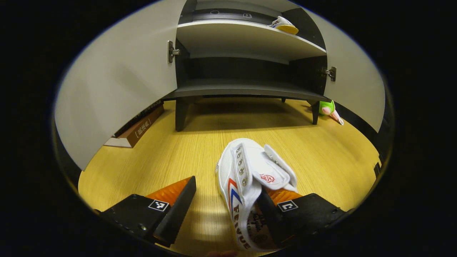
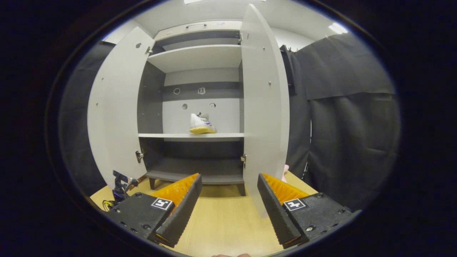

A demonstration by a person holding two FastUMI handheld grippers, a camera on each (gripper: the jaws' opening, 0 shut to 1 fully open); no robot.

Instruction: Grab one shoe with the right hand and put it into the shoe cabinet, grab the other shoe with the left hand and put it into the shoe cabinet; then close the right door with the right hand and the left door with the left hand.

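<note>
Between left gripper point(image 1: 226, 200) fingers, 1 shoe point(image 1: 250, 185), seemingly ungripped

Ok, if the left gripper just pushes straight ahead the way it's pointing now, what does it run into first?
The white shoe on the floor: it already lies between the open fingers of the left gripper, nearer the right-hand finger, which may already touch it. Beyond it there is bare wooden floor, then the open shoe cabinet.

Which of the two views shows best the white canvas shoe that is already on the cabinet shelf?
The right gripper view shows it best: the white canvas shoe with the yellow sole stands whole on the middle shelf, seen from the front. In the left gripper view, that shoe appears from below, partly hidden by the shelf edge.
</note>
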